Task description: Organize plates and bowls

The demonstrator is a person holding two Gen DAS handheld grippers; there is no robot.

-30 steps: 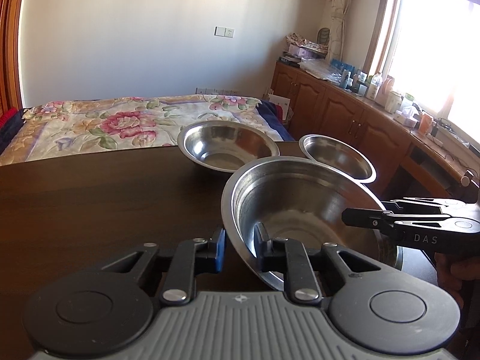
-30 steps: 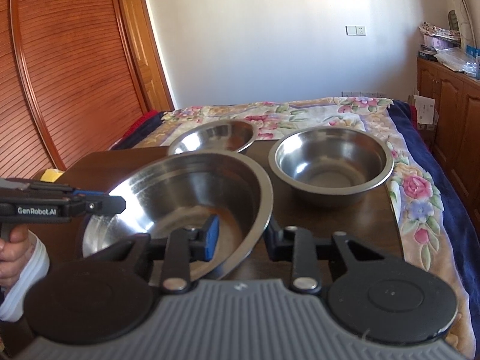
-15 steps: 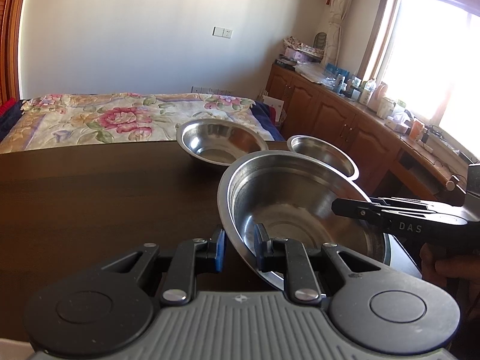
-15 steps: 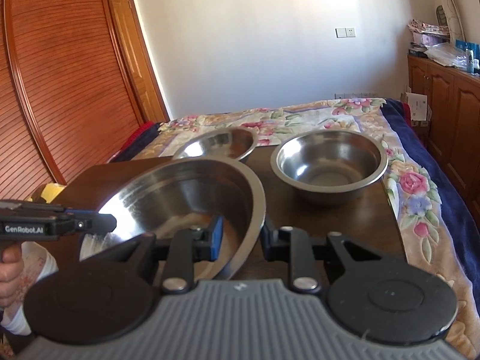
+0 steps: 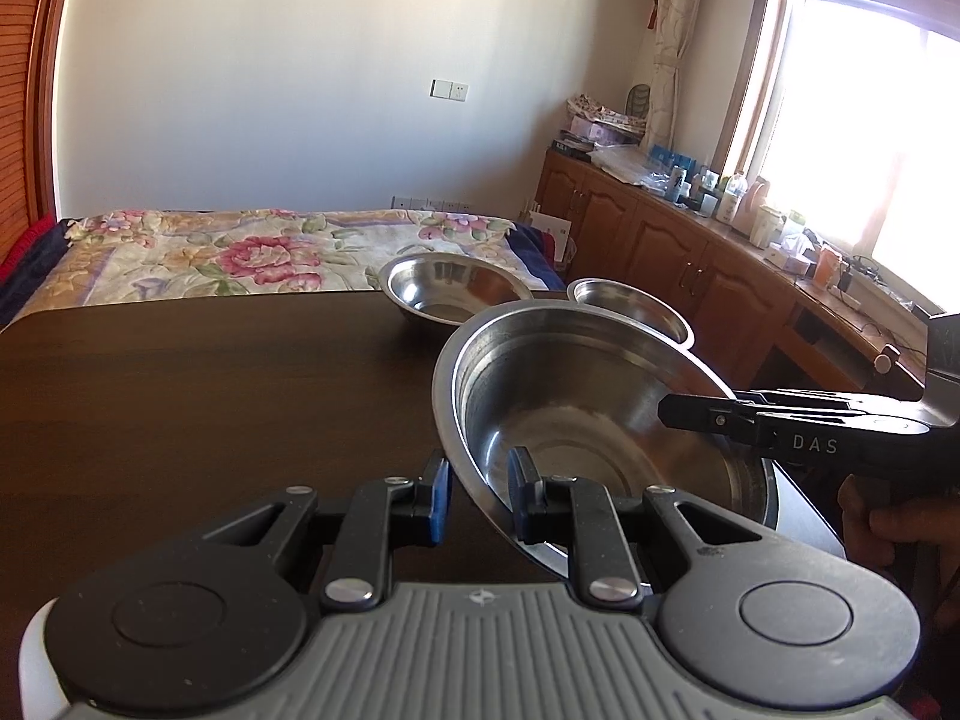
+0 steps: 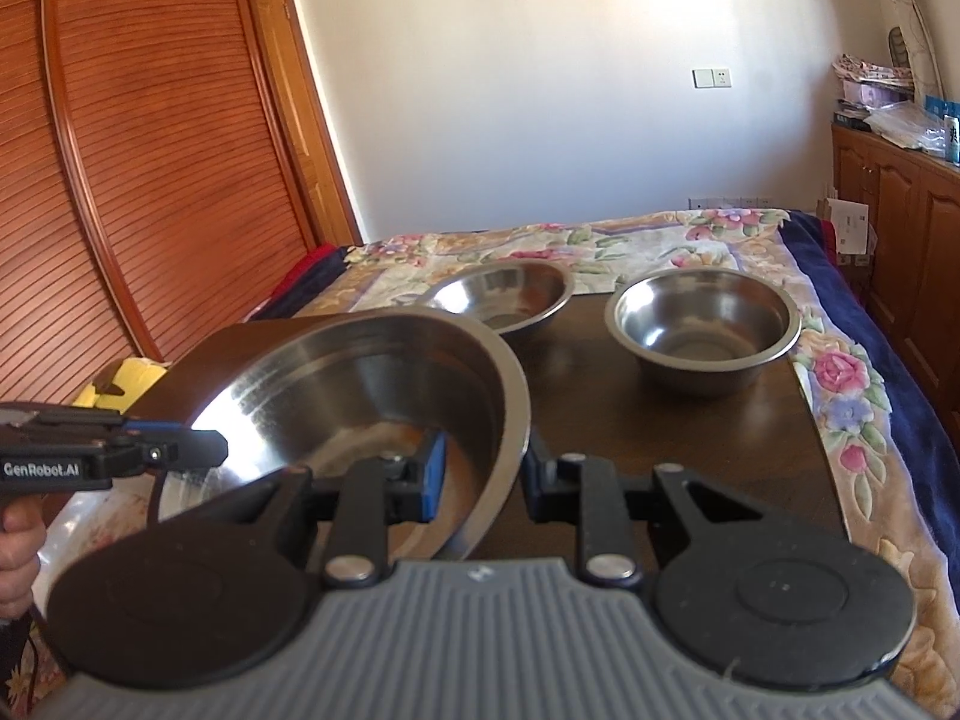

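I had the large steel bowl [image 5: 600, 420] pinched by its rim on two sides: left gripper [image 5: 477, 495] clamped on one side, right gripper [image 6: 480, 480] on the opposite. Since a second ago I'd carried it across the bench [image 5: 210, 390], clear of the top and tilted. The wide bowl [image 6: 501, 294] and deep bowl [image 6: 702, 324] sat at the far edge, probably the stacking targets.

White walls [image 5: 270, 90], floral-covered bed [image 5: 240, 252], slatted wooden doors [image 6: 120, 180], sunlit window [image 5: 870, 150] above wooden cabinets [image 5: 660, 240].
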